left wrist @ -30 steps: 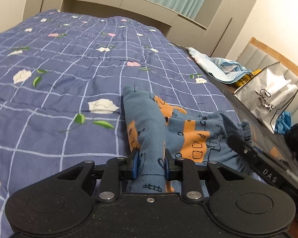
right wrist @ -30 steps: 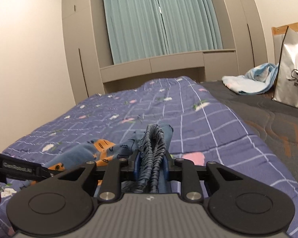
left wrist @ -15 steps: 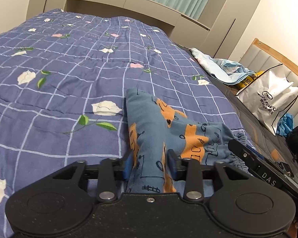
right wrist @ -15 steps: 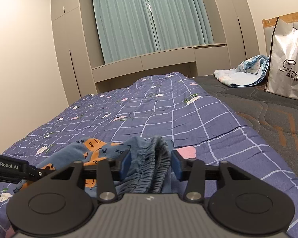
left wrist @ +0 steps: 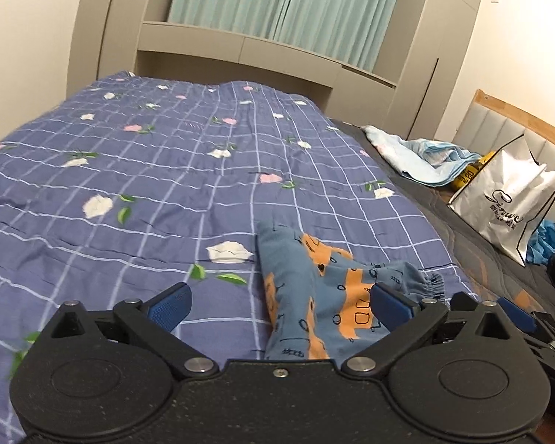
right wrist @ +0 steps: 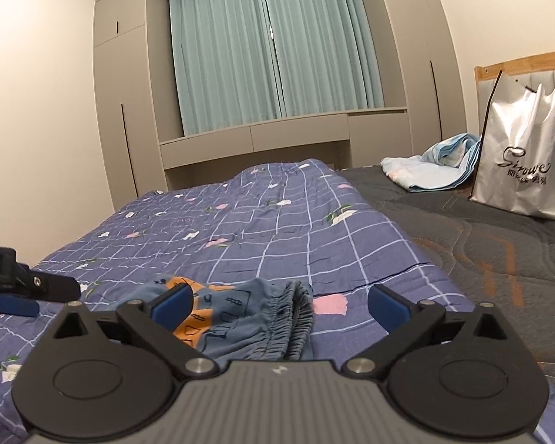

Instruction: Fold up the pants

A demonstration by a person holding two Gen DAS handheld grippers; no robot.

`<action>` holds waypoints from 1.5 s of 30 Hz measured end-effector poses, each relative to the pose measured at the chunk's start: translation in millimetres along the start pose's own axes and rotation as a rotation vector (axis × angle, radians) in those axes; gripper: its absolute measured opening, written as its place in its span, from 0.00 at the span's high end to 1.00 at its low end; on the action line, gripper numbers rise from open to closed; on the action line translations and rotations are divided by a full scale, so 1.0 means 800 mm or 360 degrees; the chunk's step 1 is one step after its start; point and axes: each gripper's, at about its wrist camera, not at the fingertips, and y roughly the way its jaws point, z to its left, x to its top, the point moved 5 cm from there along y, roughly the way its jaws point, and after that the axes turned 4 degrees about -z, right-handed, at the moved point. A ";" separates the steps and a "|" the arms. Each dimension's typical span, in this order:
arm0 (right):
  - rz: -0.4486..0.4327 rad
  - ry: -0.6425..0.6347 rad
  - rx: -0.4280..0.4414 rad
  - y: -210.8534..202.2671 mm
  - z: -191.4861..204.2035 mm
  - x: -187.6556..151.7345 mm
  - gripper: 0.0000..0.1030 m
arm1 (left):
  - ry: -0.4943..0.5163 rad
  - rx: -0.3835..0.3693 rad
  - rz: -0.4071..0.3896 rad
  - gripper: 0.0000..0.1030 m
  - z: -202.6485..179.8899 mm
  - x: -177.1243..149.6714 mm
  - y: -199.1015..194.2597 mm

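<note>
The left gripper (left wrist: 279, 305) and the right gripper (right wrist: 280, 301) are both spread wide, grasping nothing. The pants (left wrist: 314, 296) lie bunched on the blue floral quilt (left wrist: 148, 185), at about 1 o'clock of the left gripper, elastic waistband (right wrist: 288, 322) between the right gripper's fingers

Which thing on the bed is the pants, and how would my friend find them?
Start at the big purple checked quilt with flowers on it. Near its right edge lie the pants, a small bunched heap. They are blue with orange patches and little black drawings, unlike the pale blue cloth and white bag further right.
</note>
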 end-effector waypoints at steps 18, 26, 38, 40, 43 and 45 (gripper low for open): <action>0.0157 -0.0080 0.0158 -0.111 0.075 -0.030 0.00 | 0.0199 0.0137 0.0017 0.01 0.046 -0.064 -0.115; 0.0218 -0.0118 0.0105 -0.149 0.105 -0.052 0.00 | 0.0208 0.0164 0.0052 0.01 0.064 -0.103 -0.145; 0.0249 -0.0111 -0.0027 -0.165 0.096 -0.062 0.00 | 0.0153 0.0167 0.0036 0.01 0.078 -0.117 -0.164; 0.0248 -0.0116 -0.0027 -0.165 0.096 -0.061 0.00 | 0.0151 0.0166 0.0033 0.01 0.077 -0.116 -0.164; 0.0246 -0.0118 -0.0026 -0.165 0.097 -0.061 0.00 | 0.0152 0.0168 0.0036 0.01 0.078 -0.116 -0.164; 0.0249 -0.0115 -0.0026 -0.165 0.097 -0.061 0.00 | 0.0153 0.0169 0.0041 0.01 0.077 -0.117 -0.164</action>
